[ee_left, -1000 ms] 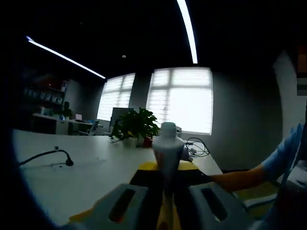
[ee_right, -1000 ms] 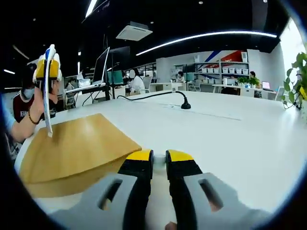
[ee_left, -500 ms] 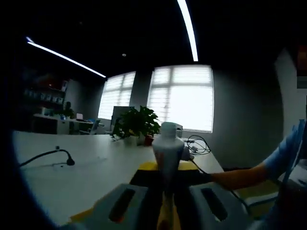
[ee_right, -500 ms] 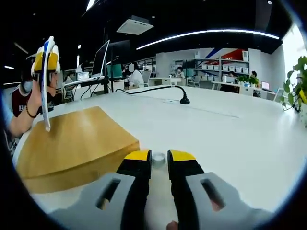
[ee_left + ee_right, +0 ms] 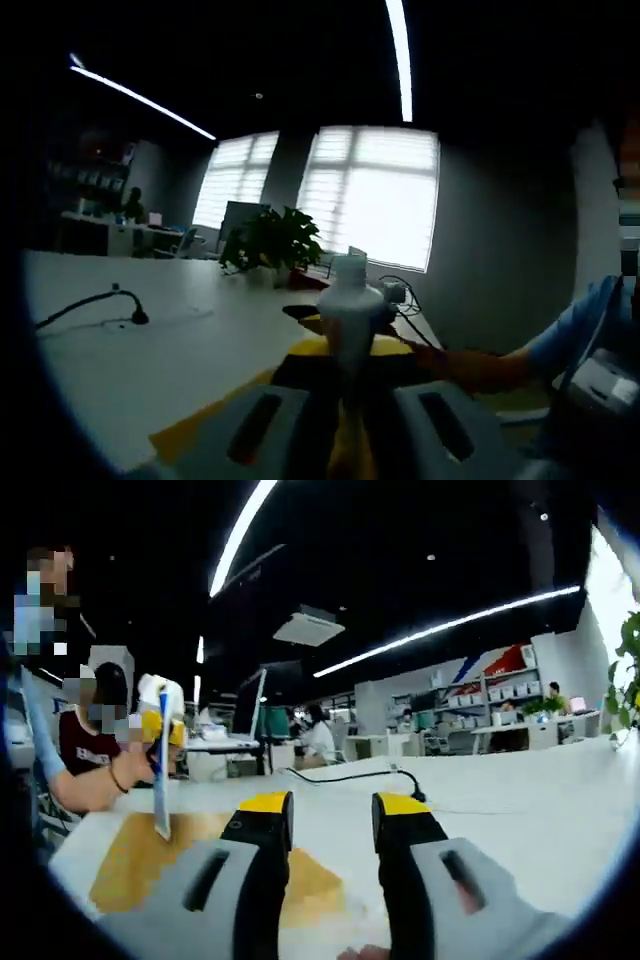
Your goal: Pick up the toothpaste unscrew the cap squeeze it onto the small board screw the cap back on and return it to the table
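Toothpaste (image 5: pixel 347 315) clamped upright by left hand-held gripper (image 5: pixel 345 400), nozzle at 12 o'clock for squeezing; right hand-held gripper (image 5: pixel 325 825) open, empty above small board (image 5: pixel 140 855).

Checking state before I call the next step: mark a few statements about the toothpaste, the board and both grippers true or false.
1. The left gripper is shut on the toothpaste tube. True.
2. The right gripper is clamped on the cap. False: its jaws stand apart with nothing between them.
3. The tube lies flat on the white table. False: it is held up in the air, over the wooden board.
4. The wooden board lies on the table. True.
5. A potted plant stands on the table. True.
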